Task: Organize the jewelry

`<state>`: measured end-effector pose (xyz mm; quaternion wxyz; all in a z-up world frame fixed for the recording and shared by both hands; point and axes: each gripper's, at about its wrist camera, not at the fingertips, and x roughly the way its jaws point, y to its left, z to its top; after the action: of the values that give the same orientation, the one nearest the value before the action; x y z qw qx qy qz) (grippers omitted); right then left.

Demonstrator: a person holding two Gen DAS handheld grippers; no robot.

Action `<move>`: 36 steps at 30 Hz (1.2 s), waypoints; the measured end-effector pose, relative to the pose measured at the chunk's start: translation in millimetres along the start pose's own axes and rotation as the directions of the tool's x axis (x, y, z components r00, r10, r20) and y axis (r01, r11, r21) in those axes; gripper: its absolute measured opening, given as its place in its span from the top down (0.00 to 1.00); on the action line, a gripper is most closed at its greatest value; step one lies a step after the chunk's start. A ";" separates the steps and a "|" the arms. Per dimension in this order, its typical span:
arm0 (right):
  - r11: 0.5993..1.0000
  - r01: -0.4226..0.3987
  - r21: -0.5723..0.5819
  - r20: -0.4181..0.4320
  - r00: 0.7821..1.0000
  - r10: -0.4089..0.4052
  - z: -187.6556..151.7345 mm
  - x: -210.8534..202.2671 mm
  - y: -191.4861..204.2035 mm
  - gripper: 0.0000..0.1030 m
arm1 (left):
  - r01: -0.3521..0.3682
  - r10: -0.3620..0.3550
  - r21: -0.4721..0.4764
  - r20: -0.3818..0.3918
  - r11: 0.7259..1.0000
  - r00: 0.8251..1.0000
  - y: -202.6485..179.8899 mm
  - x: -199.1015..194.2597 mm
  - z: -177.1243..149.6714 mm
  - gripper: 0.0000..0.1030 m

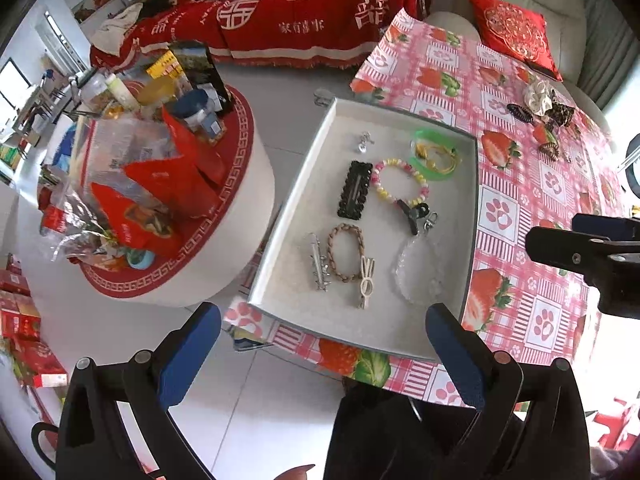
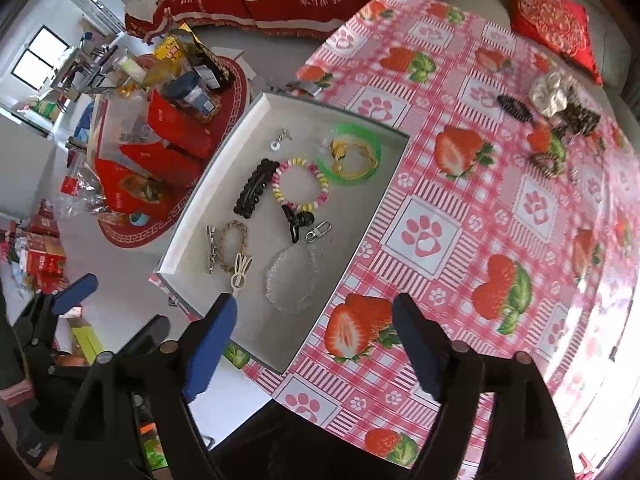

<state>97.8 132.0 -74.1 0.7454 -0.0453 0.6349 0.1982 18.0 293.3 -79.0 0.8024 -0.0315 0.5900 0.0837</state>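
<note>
A shallow grey tray [image 1: 468, 216] [image 2: 256, 344] lies on the strawberry tablecloth [image 1: 516, 208] [image 2: 472, 216]. It holds a black hair clip [image 1: 354, 189] [image 2: 254, 188], a pink-yellow bead bracelet [image 1: 378, 184] [image 2: 320, 188], a green bangle [image 1: 436, 174] [image 2: 360, 176], a braided band [image 1: 346, 252], a silver clip [image 1: 318, 262], a cream rabbit clip [image 2: 240, 274] and a clear bead bracelet [image 2: 292, 280]. More hair pieces [image 1: 540, 106] [image 2: 556, 108] lie at the table's far right. My left gripper [image 1: 324, 340] is open and empty, held above the tray's near edge. My right gripper [image 2: 314, 332] is open and empty, above the tray's near corner.
A round white table [image 1: 224, 240] with a red mat, snack bags and bottles stands left of the tray. A red-covered sofa [image 1: 296, 20] is behind, a red cushion [image 1: 516, 32] at the far right. Red boxes [image 1: 20, 320] lie on the floor at left.
</note>
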 end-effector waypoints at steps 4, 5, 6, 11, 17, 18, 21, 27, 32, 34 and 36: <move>1.000 0.022 -0.015 0.023 0.999 -0.021 -2.4 -17.2 7.4 0.16 | -0.008 0.008 -0.013 0.020 1.000 1.000 7.1 -17.8 1.9 0.00; 1.000 0.027 -0.016 0.031 0.999 -0.027 -3.8 -22.3 10.0 0.15 | -0.007 0.008 -0.017 0.025 1.000 1.000 8.7 -21.3 2.3 0.00; 0.999 0.029 -0.020 0.035 0.999 -0.029 -4.5 -26.0 12.5 0.15 | -0.008 0.008 -0.021 0.029 1.000 1.000 10.2 -25.1 2.5 0.00; 0.998 0.047 -0.041 0.060 0.997 -0.045 -9.9 -38.6 23.9 0.13 | -0.008 0.009 -0.041 0.039 0.999 0.999 15.2 -40.0 1.6 0.00; 0.996 0.068 -0.058 0.098 0.993 -0.062 -11.4 -52.8 33.5 0.00 | -0.011 0.013 -0.055 0.041 0.998 0.999 19.7 -50.7 -2.1 0.00; 0.996 0.070 -0.057 0.105 0.992 -0.063 -11.5 -55.4 34.7 0.00 | -0.012 0.014 -0.054 0.040 0.998 0.999 20.5 -52.2 -2.5 0.00; 0.996 0.068 -0.055 0.112 0.992 -0.061 -10.2 -61.7 36.5 0.00 | -0.017 0.019 -0.049 0.045 0.999 0.999 21.4 -56.5 -3.1 0.00; 0.994 0.082 -0.066 0.115 0.991 -0.074 -8.1 -69.6 39.9 0.00 | -0.021 0.023 -0.045 0.060 0.999 0.998 21.0 -65.2 -1.8 0.00; 0.990 0.114 -0.085 0.131 0.986 -0.102 -7.7 -73.9 43.8 0.00 | -0.018 0.020 -0.045 0.064 0.999 0.998 19.6 -68.8 0.0 0.00; 0.989 0.120 -0.088 0.134 0.985 -0.107 -7.1 -74.5 44.3 0.00 | -0.016 0.019 -0.043 0.067 0.999 0.998 19.0 -69.7 0.8 0.00; 0.988 0.125 -0.088 0.138 0.984 -0.112 -6.7 -75.8 43.9 0.00 | -0.016 0.019 -0.043 0.068 0.999 0.998 18.3 -70.5 0.6 0.00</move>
<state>67.4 152.1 5.8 0.7934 -0.1054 0.5698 0.1864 -5.0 304.6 -10.7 0.8205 -0.0405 0.5606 0.1040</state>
